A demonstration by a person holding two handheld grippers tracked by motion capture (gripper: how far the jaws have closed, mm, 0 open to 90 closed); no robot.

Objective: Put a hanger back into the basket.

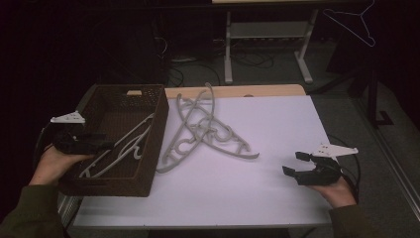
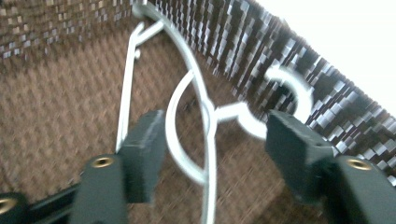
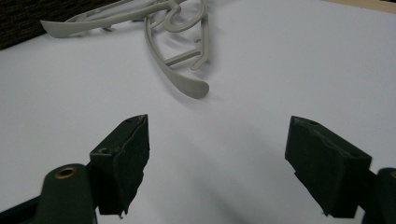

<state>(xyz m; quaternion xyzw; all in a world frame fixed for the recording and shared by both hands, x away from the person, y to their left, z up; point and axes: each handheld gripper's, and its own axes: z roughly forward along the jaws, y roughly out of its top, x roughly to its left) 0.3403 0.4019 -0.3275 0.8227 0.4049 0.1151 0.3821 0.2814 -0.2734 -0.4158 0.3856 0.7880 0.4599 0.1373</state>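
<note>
room: dark, desk legs and cables behind; a white tabletop [image 1: 277,148] carries the work.
landmark: brown woven basket [image 1: 157,130] at the tabletop's left end.
in basket: pale hangers [image 1: 130,144] lie on the basket floor, long axis running diagonally from the near-left corner toward the far-right wall.
outside basket: tangled pile of grey hangers [image 1: 208,130] just right of the basket; one hanger's end touches or nearly touches the basket's right wall.
left gripper [image 1: 101,145]: over the basket's near-left part, reaching inward.
left fingers [image 2: 144,149]: apart, straddling a hanger [image 2: 208,140] that runs up between them; pads not pressing on it, so I judge it released into the basket.
right gripper [image 1: 293,164]: well right of the basket, low over bare tabletop.
right fingers [image 3: 126,149]: wide apart, nothing between them, touching nothing.
key relation: pile lies between basket and right gripper, ahead of the right fingers; nearest hanger tip [image 3: 194,88] points toward them, that hanger's long axis running away toward the basket.
nearer hand: hard to call; the right is free and faces the pile.
next, my guess: right gripper moves toward the basket to take that near arm crosswise.
</note>
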